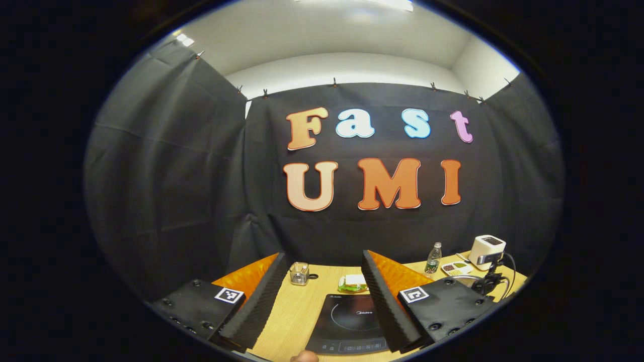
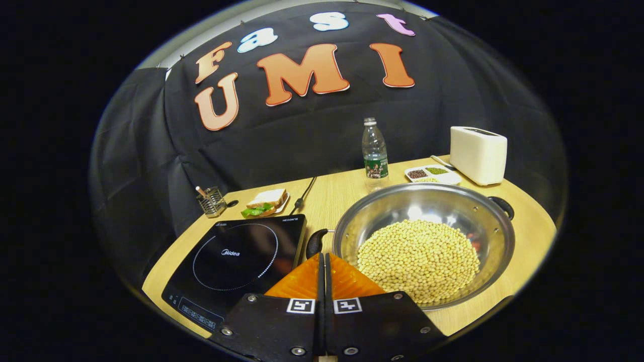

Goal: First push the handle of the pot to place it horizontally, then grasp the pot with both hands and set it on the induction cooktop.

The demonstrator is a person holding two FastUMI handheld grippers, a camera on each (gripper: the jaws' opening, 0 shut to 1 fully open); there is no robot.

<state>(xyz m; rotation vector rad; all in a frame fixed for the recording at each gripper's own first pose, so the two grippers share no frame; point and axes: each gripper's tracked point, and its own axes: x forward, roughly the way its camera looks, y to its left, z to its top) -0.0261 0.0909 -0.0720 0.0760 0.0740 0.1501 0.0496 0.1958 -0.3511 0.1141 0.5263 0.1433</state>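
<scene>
The right gripper (image 2: pixel 322 266), jaws together, sits just short of the pot's (image 2: pixel 423 241) black handle (image 2: pixel 314 242), which juts toward the induction cooktop (image 2: pixel 236 261). Best to nudge that handle sideways with the closed tips, low and steady, so the soybeans (image 2: pixel 417 259) stay put. The left gripper (image 1: pixel 319 296), jaws apart and holding nothing, hovers above the cooktop; its view adds a camera stand (image 1: pixel 490 281) on the desk (image 1: pixel 297 311).

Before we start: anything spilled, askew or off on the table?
Nothing spilled or damaged. The pot, full of beans, sits on the table beside the induction cooktop, not on it; its two handles lie on a diagonal rather than level across the right gripper view.
</scene>
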